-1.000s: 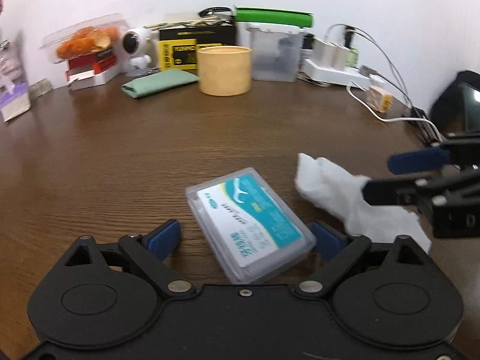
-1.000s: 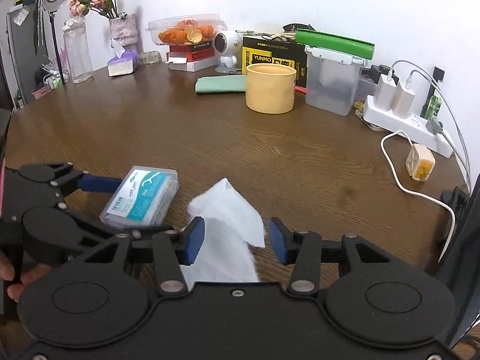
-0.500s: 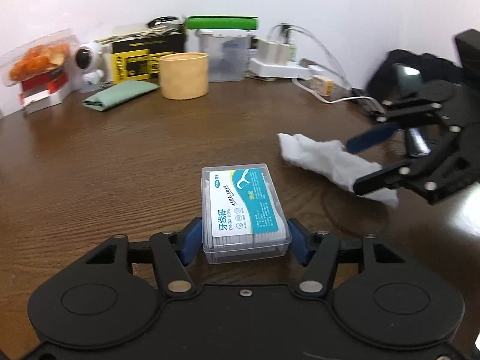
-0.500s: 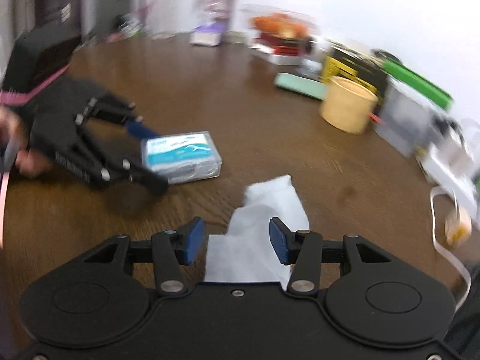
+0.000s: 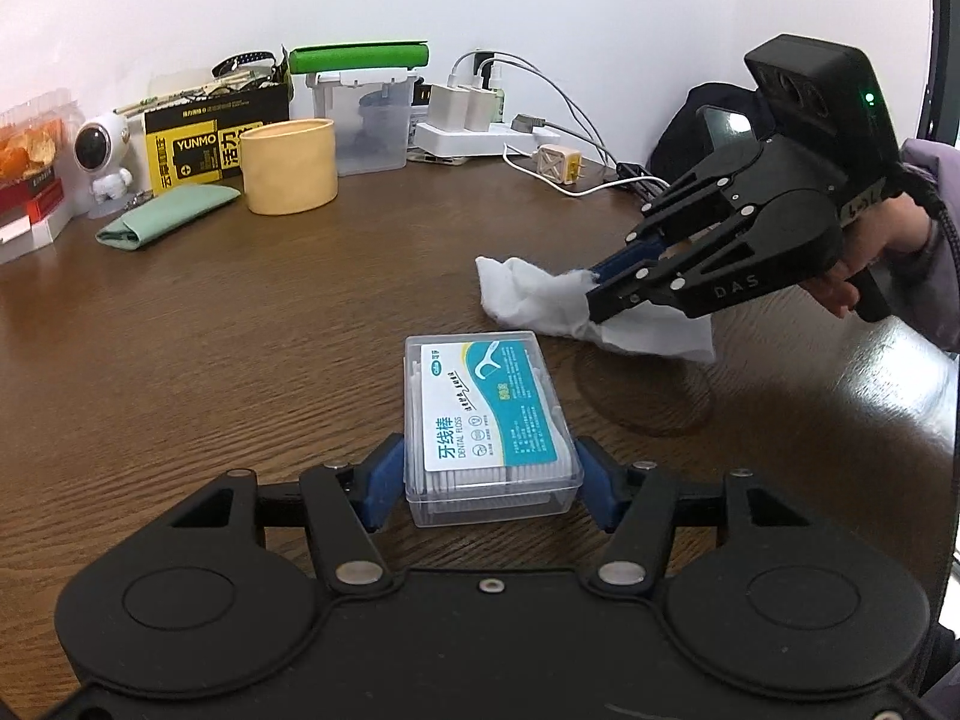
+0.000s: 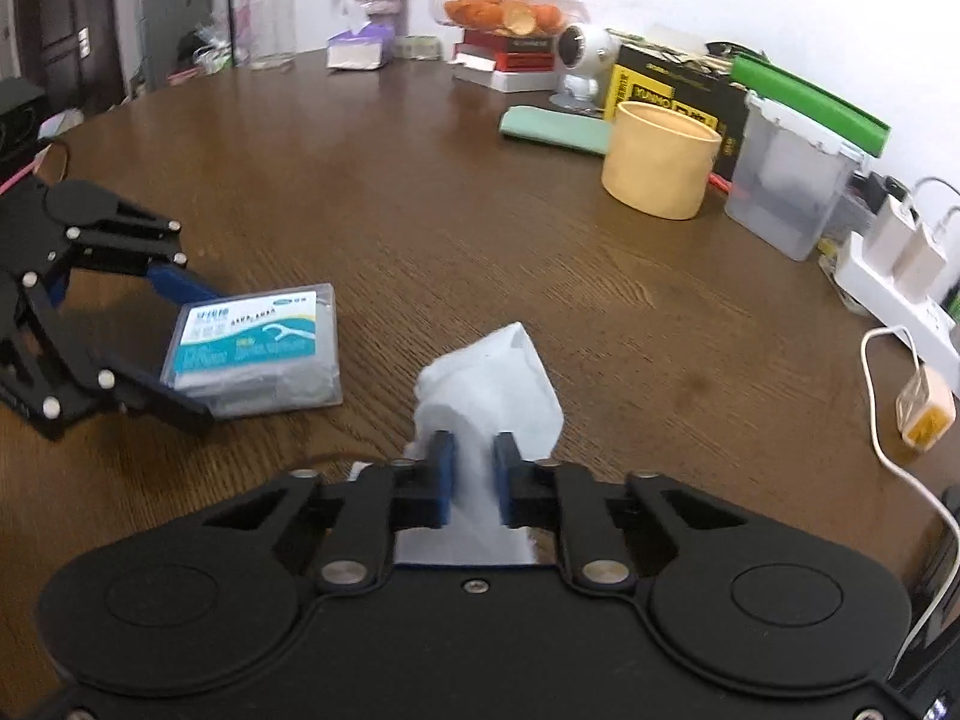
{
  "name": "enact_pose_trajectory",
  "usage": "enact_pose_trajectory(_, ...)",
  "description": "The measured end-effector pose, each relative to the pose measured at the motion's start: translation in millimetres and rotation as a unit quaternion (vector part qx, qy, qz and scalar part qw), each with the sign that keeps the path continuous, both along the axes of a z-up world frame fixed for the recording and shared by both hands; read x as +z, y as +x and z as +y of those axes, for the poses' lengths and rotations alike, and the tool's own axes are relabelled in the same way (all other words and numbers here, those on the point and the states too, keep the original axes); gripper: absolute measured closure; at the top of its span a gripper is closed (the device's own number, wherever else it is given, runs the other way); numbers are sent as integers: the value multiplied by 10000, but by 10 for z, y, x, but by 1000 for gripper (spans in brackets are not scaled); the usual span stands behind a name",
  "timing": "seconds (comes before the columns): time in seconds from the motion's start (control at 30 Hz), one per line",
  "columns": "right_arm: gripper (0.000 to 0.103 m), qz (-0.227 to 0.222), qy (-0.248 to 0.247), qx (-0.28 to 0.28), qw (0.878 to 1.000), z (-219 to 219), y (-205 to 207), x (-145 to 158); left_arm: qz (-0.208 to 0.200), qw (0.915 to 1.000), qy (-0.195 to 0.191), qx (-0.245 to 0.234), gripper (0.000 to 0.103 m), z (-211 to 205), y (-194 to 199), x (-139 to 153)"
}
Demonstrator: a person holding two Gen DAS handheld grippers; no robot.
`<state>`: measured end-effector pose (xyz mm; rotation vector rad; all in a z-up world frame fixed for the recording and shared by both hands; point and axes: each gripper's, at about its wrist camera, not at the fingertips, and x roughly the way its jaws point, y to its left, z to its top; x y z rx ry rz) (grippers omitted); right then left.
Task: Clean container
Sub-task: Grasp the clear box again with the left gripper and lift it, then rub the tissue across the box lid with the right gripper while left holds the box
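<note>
Lay near the tabletop's [image 5: 240, 360] front edge: floss container [image 5: 489, 420], clamped by left gripper [image 5: 489, 474]. Pinched just beside it: tissue [image 6: 492, 384], in closed right gripper [image 6: 474, 468]. Risk judged: container slipping sideways under wiping pressure; tissue tearing.

1. Brown wooden table [image 5: 240, 360], grain running across.
2. Tan cylindrical cup [image 5: 289, 165], upright, near the back wall.
3. Folded green cloth [image 5: 168, 218], lying flat just left of the cup.
4. Black and yellow box [image 5: 210, 141] marked YUNMO, behind the cup.
5. Small white round-headed figurine [image 5: 102, 159], left of the box.
6. Clear plastic bin [image 5: 369, 120] with a green lid [image 5: 359, 56], right of the cup.
7. White power strip [image 5: 480, 135] with two white chargers plugged in, cables trailing right.
8. Loose plug adapter [image 5: 558, 163] on a white cable, lying on the wood.
9. Clear tray of orange peel [image 6: 504, 6] atop red and white boxes.
10. Purple tissue box [image 6: 360, 48] at the far edge, beside a clear glass bottle [image 6: 273, 12].
</note>
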<state>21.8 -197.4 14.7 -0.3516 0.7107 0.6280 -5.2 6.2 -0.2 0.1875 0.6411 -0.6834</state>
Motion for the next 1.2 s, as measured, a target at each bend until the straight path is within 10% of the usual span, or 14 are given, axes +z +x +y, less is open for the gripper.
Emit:
enact_pose_trajectory(0.27, 96, -182, 1057, 587, 9925, 336, -329, 393, -116, 9998, 93, -140, 44, -55, -20, 9)
enact_pose_trajectory(0.53, 95, -511, 181, 719, 9959, 723, -208, 137, -226, 9994, 161, -192, 44, -76, -59, -7)
enact_pose_trajectory(0.9, 93, -391, 512, 1138, 9914, 748, -331, 110, -303, 9989, 276, -221, 44, -133, -95, -15)
enact_pose_trajectory(1.1, 93, -494, 328, 382, 9975, 413, -244, 131, -262, 9991, 237, -218, 44, -132, -84, -13)
enact_pose_trajectory(1.2, 93, -215, 522, 997, 9934, 499, -412, 110, -279, 9990, 250, -223, 45, -139, -89, -11)
